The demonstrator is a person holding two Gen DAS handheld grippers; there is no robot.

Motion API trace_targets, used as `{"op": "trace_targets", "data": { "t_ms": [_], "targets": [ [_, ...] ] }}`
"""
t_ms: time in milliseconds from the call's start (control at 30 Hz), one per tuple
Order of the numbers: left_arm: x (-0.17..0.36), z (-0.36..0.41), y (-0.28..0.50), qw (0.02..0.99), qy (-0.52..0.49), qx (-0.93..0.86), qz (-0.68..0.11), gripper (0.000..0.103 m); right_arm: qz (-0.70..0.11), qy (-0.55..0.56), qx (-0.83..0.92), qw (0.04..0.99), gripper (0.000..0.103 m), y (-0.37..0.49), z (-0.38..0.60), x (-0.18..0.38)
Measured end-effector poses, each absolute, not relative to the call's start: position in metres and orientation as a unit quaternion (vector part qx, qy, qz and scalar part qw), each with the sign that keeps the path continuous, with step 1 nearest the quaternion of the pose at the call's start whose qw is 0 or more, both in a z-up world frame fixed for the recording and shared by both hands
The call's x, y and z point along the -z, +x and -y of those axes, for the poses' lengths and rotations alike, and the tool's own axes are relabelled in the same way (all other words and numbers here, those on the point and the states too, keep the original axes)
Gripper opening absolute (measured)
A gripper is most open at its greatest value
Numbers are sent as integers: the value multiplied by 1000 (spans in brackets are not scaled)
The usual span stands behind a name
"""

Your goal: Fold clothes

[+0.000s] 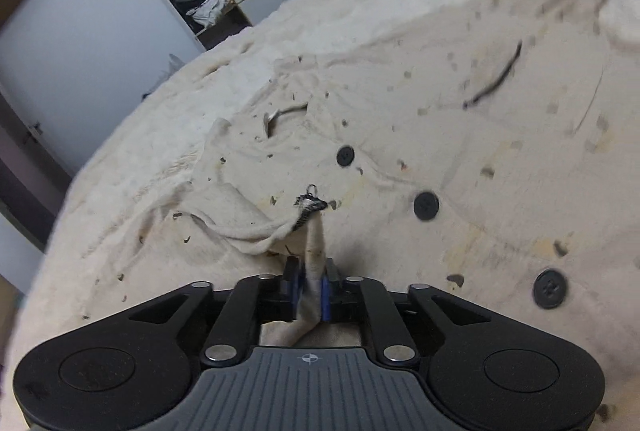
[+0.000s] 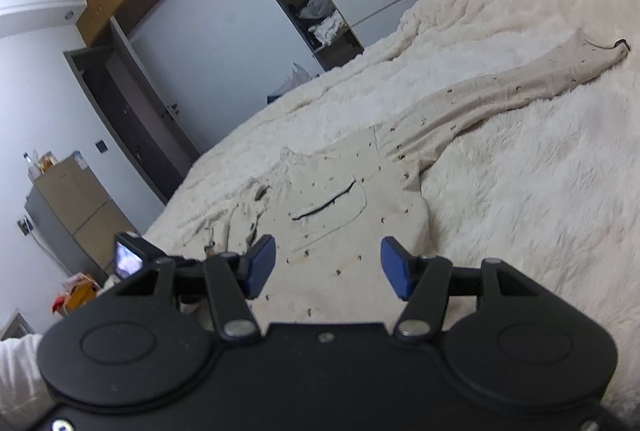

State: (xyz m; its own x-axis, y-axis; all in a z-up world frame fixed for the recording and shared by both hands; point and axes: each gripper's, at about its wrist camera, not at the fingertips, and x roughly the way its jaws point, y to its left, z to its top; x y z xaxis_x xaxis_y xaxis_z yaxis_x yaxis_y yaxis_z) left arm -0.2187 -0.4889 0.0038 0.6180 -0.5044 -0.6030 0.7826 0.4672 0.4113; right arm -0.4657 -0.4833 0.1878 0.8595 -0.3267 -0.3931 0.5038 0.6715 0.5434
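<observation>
Item: one cream cardigan (image 1: 460,103), speckled with small dark flecks, lying front-up on a fluffy white blanket (image 2: 540,191) that covers a bed.

Fastenings: three dark buttons (image 1: 426,205) in a row down the front; a dark-edged pocket slit (image 2: 324,207) on the chest panel.

Condition: mostly spread, not yet folded. One sleeve (image 2: 500,87) lies stretched out flat across the blanket, away from the body of the garment. The collar area (image 1: 240,223) near the left tool is rumpled and turned over, with a small striped loop (image 1: 310,205) showing at the edge.

Left gripper (image 1: 310,287): jaws narrow, a strip of the cardigan's cloth running up between the blue pads; the pads appear to rest against it, so the cloth reads as held.

Right gripper (image 2: 328,267): jaws wide, nothing between them, hanging over the lower front of the cardigan without touching it.

Progress, as judged: early. No clean fold is visible; the outstretched sleeve and the body both remain to be brought in.

Surroundings: wardrobe with open shelves (image 2: 316,15) beyond the bed.
</observation>
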Motion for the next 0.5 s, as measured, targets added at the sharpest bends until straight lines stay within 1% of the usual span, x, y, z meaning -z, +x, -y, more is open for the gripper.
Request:
{"op": "trace_targets", "data": {
  "t_ms": [33, 67, 100, 233, 300, 333, 433, 500],
  "targets": [
    [-8, 482, -216, 833, 321, 398, -211, 45, -138, 329, 230, 905, 57, -463, 482, -188],
    [-14, 473, -214, 835, 295, 411, -216, 52, -148, 317, 231, 908, 57, -459, 479, -189],
    [-19, 465, -215, 835, 278, 421, -220, 63, -158, 305, 233, 910, 57, -455, 476, -190],
    [-33, 439, -207, 831, 227, 446, -244, 70, -198, 263, 233, 915, 56, -436, 467, -196],
    [-51, 416, -188, 824, 169, 463, -281, 70, -218, 239, 234, 917, 56, -420, 464, -201],
    [-55, 411, -182, 824, 156, 463, -287, 72, -228, 226, 233, 918, 56, -407, 462, -207],
    [-72, 368, -146, 837, 76, 438, -319, 77, -240, 191, 224, 925, 56, -366, 452, -223],
    [-77, 343, -127, 849, 49, 409, -329, 78, -247, 171, 218, 929, 56, -342, 445, -231]
  ]
}}
